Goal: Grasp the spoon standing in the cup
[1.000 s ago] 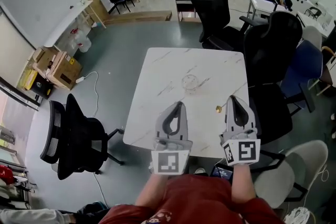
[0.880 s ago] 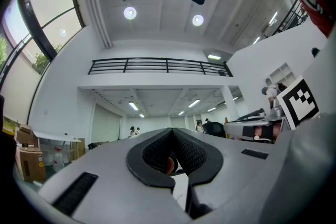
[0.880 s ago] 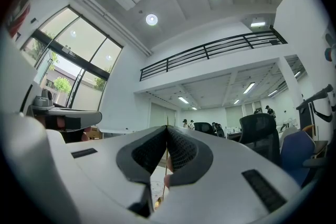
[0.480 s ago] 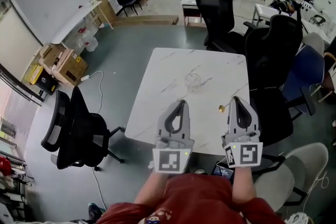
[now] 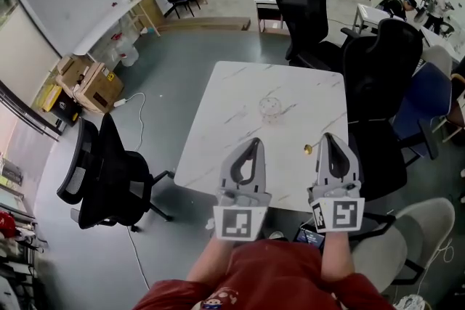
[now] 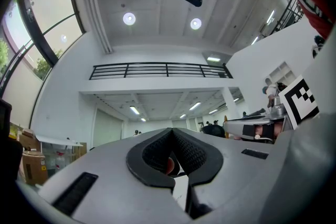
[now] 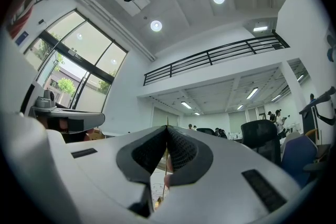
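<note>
Gold spoon (image 5: 308, 149) pinched in right gripper (image 5: 330, 137) jaws, left gripper (image 5: 253, 142) jaws pressed together; we fear thin handle swivelling, dropping below.

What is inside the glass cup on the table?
Through the clear cup only the table shows; nothing stands in it. A thin gold spoon seems to sit in the right gripper's shut jaws. Nothing covers the cup.

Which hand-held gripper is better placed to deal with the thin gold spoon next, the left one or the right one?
Right. The right hand-held gripper is shut on the thin gold spoon, whose end sticks out beside it. The left hand-held gripper is shut and empty.
</note>
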{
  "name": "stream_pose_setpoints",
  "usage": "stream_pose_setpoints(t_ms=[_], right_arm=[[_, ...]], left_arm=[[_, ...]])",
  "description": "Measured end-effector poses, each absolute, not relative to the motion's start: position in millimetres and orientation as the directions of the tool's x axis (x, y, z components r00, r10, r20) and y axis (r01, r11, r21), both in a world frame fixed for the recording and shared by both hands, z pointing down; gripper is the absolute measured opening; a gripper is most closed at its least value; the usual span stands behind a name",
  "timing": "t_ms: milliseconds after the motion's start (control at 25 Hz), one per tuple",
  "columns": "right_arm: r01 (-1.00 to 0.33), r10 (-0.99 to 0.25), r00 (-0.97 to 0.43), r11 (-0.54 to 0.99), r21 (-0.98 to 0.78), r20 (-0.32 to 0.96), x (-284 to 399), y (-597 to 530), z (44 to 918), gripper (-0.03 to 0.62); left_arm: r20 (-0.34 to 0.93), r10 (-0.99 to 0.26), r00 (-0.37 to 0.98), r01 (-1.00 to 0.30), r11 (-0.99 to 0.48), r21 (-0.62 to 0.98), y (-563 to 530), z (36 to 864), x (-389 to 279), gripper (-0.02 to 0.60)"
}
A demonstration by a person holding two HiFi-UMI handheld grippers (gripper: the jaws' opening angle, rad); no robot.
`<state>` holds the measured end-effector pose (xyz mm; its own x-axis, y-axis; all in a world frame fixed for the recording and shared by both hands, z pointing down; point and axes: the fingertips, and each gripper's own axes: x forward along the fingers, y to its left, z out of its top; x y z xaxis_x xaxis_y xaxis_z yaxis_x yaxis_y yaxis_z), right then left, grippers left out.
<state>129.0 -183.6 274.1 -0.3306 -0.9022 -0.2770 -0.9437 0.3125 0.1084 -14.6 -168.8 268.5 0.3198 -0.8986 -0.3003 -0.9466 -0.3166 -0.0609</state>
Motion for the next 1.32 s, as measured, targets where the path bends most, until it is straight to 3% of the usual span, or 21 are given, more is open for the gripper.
stream_pose_setpoints(t_ms=[1320], right_arm=[[-0.937,-0.896,-0.347,0.325,0.124,-0.277,121.9,-192.3,271.9,0.014]], left_arm=[[-0.288,-0.901,0.324,-0.945,-0.321,-0.061,-176.3,269.3,-16.2,0.009]])
